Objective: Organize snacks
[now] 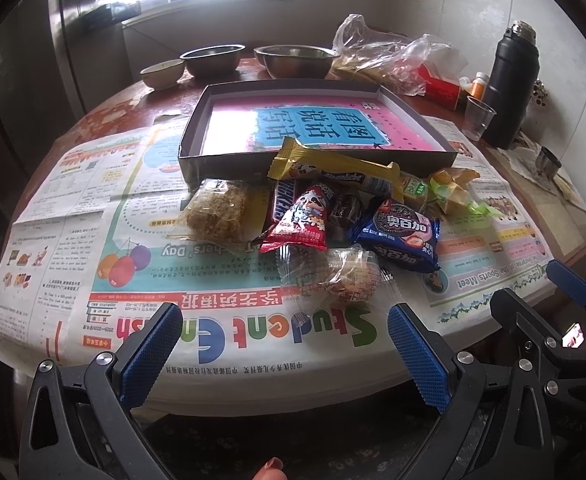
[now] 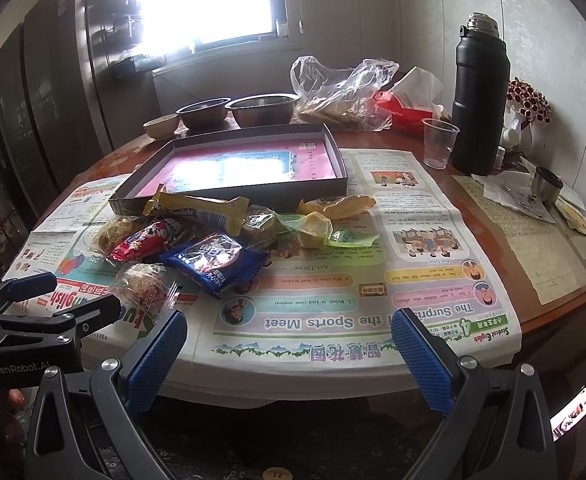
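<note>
Blue-padded, the left gripper (image 1: pixel 281 344) and right gripper (image 2: pixel 289 348) both hang spread apart and empty at the table's near edge. Beyond them, a snack pile (image 1: pixel 333 216) sits on newspaper (image 1: pixel 93 208), touching the shallow box (image 1: pixel 293 120) behind it.

Heap of wrapped snacks (image 1: pixel 333 216) on newspaper, touching the near wall of shallow open box (image 1: pixel 197 120)
</note>
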Demonstrator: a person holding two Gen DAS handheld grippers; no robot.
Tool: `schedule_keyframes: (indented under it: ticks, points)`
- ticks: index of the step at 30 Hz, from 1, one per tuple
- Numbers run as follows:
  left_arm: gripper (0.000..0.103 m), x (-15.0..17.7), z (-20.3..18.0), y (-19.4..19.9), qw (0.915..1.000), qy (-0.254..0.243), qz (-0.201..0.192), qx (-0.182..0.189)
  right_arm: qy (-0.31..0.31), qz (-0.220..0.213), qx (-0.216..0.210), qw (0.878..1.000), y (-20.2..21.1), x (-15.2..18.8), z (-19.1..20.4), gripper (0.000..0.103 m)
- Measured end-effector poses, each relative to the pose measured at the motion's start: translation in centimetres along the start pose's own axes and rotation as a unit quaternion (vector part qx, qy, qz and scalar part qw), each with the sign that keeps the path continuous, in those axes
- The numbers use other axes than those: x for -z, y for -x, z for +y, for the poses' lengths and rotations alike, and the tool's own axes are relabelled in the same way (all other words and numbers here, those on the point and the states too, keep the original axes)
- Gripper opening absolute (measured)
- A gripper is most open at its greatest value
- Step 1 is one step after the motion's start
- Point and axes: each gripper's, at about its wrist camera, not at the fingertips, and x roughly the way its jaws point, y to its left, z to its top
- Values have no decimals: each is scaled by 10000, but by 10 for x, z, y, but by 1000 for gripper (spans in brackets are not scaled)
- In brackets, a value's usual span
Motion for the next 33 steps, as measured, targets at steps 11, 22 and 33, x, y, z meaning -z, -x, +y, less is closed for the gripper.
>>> schedule_keyframes:
  ticks: [11,22,33]
  points:
    - [102,1,0,-1,10000,-6,24,43,-1,7,-15,10000,0,1,-1,103]
    - [102,1,0,0,10000,-11,20,58,-27,-8,-47,10000,0,2,1,103]
    - [102,-1,1,0,10000,-5,13,81,-96,19,-167,9998,-1,0,-1,103]
